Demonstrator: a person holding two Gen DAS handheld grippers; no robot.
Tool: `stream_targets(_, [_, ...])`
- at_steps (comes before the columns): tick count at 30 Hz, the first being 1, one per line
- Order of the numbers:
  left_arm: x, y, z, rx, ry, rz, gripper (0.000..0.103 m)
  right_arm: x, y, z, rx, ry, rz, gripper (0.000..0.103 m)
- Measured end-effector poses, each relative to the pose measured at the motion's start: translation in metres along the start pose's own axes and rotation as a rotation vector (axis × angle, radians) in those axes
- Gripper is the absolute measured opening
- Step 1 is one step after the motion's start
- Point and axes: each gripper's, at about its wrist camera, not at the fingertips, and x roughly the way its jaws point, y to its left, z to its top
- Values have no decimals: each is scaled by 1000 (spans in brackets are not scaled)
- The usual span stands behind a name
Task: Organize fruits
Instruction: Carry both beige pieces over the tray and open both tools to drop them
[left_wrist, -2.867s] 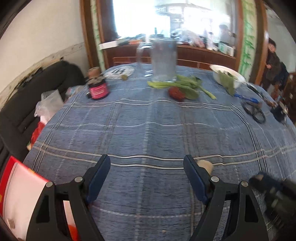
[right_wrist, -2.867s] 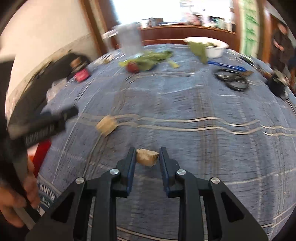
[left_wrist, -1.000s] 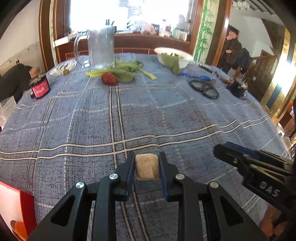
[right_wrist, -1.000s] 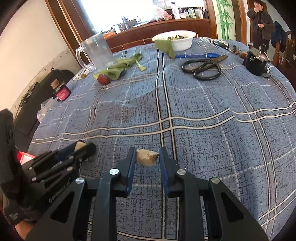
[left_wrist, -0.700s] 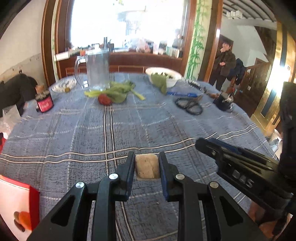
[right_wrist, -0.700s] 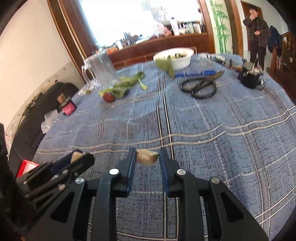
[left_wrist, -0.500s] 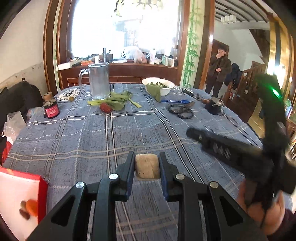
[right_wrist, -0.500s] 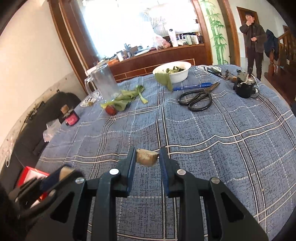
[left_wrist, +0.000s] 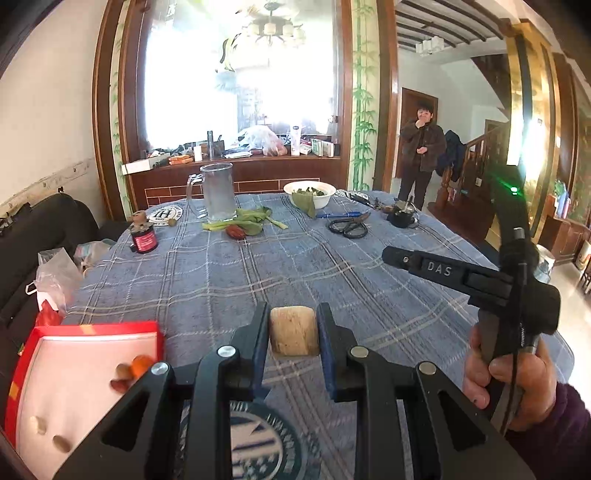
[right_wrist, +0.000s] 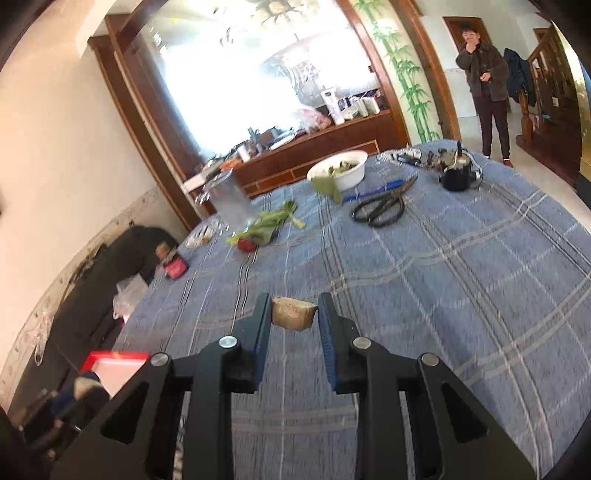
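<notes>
Tablecloth (left_wrist: 295, 266): blue-grey plaid, paler white-grey stripes. Both grippers black with blue pads; left gripper (left_wrist: 293, 332) and right gripper (right_wrist: 294, 314) each clamp a tan-beige chunk (left_wrist: 293, 330), (right_wrist: 293, 313). Tray (left_wrist: 85, 328) at lower left: red rim, white inside, small orange, brown and beige bits in it. Upper centre: green leaves (left_wrist: 247, 219), red fruit (left_wrist: 235, 232), white bowl (left_wrist: 317, 190), black scissors (left_wrist: 349, 227), blue pen (left_wrist: 338, 214). Jar (left_wrist: 143, 240) at left: red label, dark body. Sleeve (left_wrist: 561, 435) at lower right: purple.
</notes>
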Motion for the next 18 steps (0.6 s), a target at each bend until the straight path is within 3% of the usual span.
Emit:
stream_targets(5, [-18,16,-15,-22,-1,20,25,-5,18,-13,-33,46,12,27])
stream_targets(18, [-62,91,-35,-129,-45,180,25,-9,105,-48,-199,85,106,28])
